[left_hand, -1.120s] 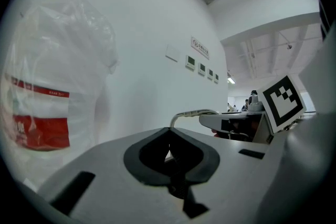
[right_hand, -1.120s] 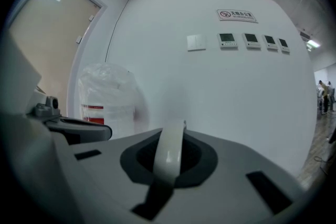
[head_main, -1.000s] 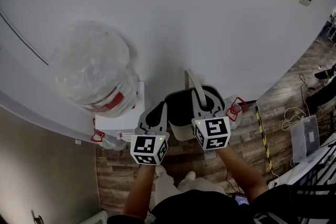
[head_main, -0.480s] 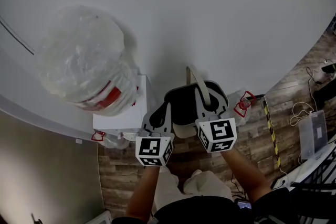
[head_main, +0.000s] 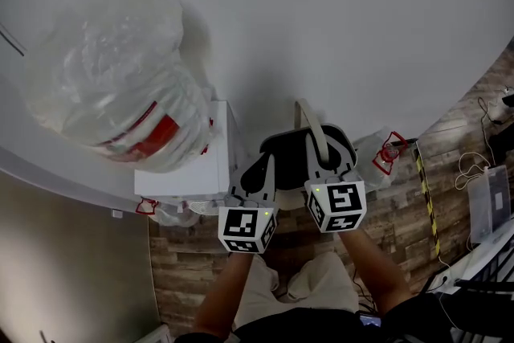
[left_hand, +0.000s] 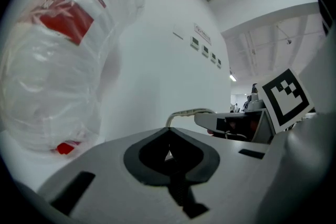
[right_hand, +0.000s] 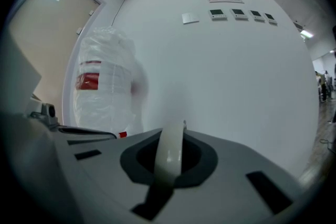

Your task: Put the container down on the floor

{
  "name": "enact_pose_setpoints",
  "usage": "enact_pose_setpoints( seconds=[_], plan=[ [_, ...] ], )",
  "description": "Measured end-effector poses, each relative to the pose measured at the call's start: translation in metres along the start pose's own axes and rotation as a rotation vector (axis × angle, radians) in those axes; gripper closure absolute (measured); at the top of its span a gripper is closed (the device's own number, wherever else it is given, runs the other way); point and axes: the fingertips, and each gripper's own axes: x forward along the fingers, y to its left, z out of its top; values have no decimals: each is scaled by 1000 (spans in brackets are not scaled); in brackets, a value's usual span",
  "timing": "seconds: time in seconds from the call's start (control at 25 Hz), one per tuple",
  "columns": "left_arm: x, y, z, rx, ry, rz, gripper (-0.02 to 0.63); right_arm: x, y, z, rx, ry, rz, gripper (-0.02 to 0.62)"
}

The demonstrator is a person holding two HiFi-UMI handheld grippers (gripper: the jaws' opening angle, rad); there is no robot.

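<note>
The container (head_main: 287, 159) is a pale pail with a dark inside, hanging in front of the white wall above the wooden floor (head_main: 185, 269). Its white bail handle (head_main: 315, 132) arches over it. My right gripper (head_main: 321, 150) is shut on that handle (right_hand: 170, 157), which runs up between the closed jaws (right_hand: 174, 136). My left gripper (head_main: 257, 166) is just left of the pail's rim. In the left gripper view its jaws (left_hand: 168, 134) meet at the tips with nothing seen between them, and the handle (left_hand: 189, 112) arches beyond them.
A white water dispenser (head_main: 189, 173) stands close on the left, topped by a large plastic-wrapped bottle (head_main: 108, 68) with a red label. A clear bag with red print (head_main: 384, 153) lies by the wall on the right. Yellow-black tape (head_main: 426, 197) and cables cross the floor.
Both grippers and the pail have sunk toward the floor. The dispenser's bottle now looms larger and higher, and the wall panels have slid out of the top of the head view.
</note>
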Motion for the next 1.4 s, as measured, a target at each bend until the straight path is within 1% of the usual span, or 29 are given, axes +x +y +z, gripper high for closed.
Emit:
enact_pose_setpoints(
  seconds=[0.16,0.32,0.44,0.6,0.88,0.96,1.08,1.16,1.28,1.4],
  plan=[
    [8,7,-28,-9,-3,-5,589,9,2,-31,-5,-3,0,566],
    [15,12,-57,15,-1,-23,589,17,4,-60,-25,-4,6,566],
    [20,15,-81,15,-9,-29,589,23,2,-83,-42,1,8,566],
    [29,21,-114,33,-13,-38,589,32,-1,-116,-39,-6,13,566],
    [41,36,-164,32,-25,-39,589,51,-3,-169,-45,-14,19,566],
    [48,37,-176,60,-29,-37,589,56,-5,-180,-49,-20,17,566],
    [59,36,-194,128,-42,-36,589,59,-7,-198,-64,-35,11,566],
    [64,39,-205,116,-60,-42,589,62,-9,-210,-74,-49,6,566],
    [66,51,-225,91,-68,-27,589,67,-10,-230,-86,-55,7,566],
    [68,55,-248,78,-66,-34,589,69,-13,-252,-64,-48,17,566]
  ],
)
